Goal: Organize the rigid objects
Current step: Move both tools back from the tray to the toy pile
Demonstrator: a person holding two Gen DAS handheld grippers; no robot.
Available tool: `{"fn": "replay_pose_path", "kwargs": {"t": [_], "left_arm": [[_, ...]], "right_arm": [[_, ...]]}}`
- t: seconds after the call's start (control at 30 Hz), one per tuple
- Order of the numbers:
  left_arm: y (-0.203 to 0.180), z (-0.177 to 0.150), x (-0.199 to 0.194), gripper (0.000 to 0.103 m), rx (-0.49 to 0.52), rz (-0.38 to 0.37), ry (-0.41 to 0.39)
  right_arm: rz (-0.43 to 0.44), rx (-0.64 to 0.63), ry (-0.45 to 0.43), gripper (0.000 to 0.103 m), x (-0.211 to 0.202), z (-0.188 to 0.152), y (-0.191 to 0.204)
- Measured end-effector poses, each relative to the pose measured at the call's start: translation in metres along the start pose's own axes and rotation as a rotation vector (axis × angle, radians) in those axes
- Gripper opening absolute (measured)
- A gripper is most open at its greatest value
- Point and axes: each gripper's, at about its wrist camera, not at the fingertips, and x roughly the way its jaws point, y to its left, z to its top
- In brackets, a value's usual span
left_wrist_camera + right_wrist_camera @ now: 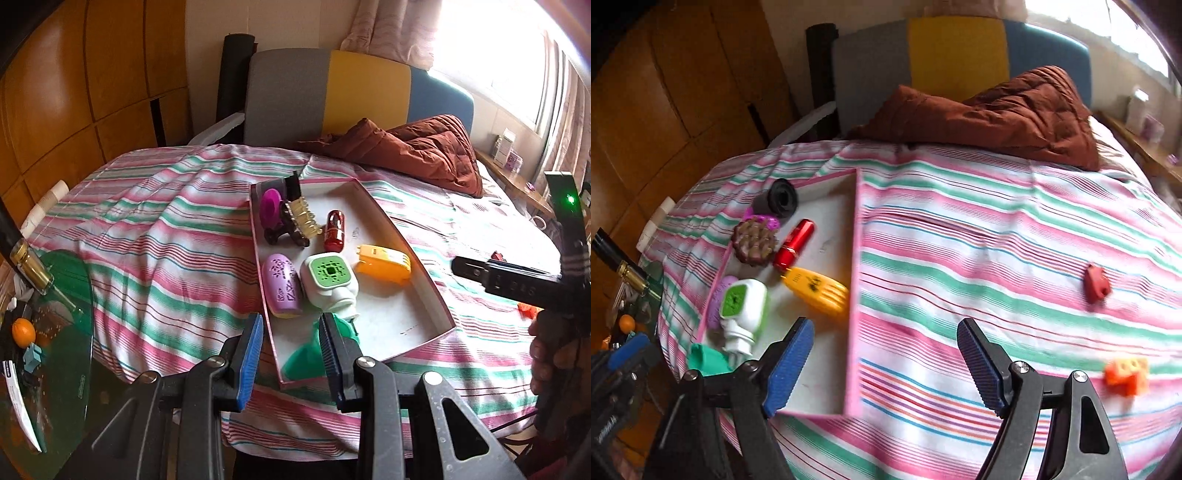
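Your two grippers hover over a pink-rimmed tray (436, 295) on a striped bed.
Your left gripper (291, 354) clamps the tray's near-left rim; your right gripper (886, 369) gapes empty beside the tray.

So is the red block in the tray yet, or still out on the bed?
Out. The red block lies on the striped sheet, well right of the tray, with the orange block nearer the camera.
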Motion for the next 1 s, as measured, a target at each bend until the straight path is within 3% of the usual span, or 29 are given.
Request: {"fn": "replay_pose_path", "kwargs": {"t": [0.6, 0.8, 1.0], "left_arm": [[-0.055, 0.013, 0.001, 0.031, 0.133, -0.036, 0.003], [-0.089, 0.023, 0.007, 0.031, 0.203, -0.056, 0.005], [-0.131, 0.031, 0.017, 0.031, 0.274, -0.086, 0.013]], "right_arm": [[-0.238, 0.189, -0.035, 0.083, -0.049, -0.024, -0.160], [-0.293, 0.328, -0.061, 0.083, -0.059, -0.043, -0.222], [-0.281, 0.523, -0.071, 0.083, -0.063, -0.053, -0.263]]}}
